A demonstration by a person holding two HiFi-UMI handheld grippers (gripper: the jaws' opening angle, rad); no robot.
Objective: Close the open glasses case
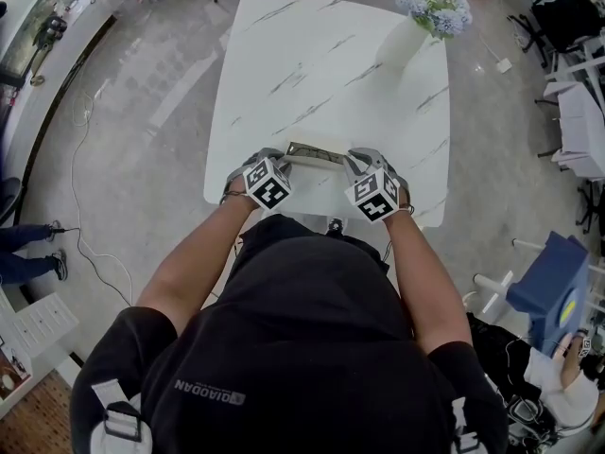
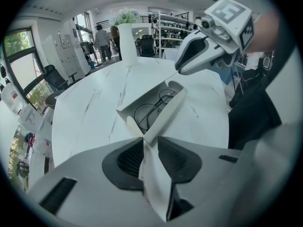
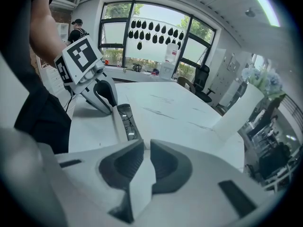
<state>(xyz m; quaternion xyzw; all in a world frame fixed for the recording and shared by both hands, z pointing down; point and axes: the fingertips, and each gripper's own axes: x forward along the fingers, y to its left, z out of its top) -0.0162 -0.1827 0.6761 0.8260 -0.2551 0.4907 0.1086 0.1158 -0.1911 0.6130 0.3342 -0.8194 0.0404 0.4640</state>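
Note:
The white glasses case lies open near the table's front edge, held at both ends. In the left gripper view its tray holds dark-rimmed glasses, and the lid stands half raised. My left gripper is shut on the case's left end flap. My right gripper is shut on the right end flap, with the case running away from it toward the left gripper. From the head view, the left gripper and right gripper flank the case.
A tall white vase with pale flowers stands at the far right of the white marble table. My body is close against the near table edge. Office chairs, shelving and a blue box stand on the floor around.

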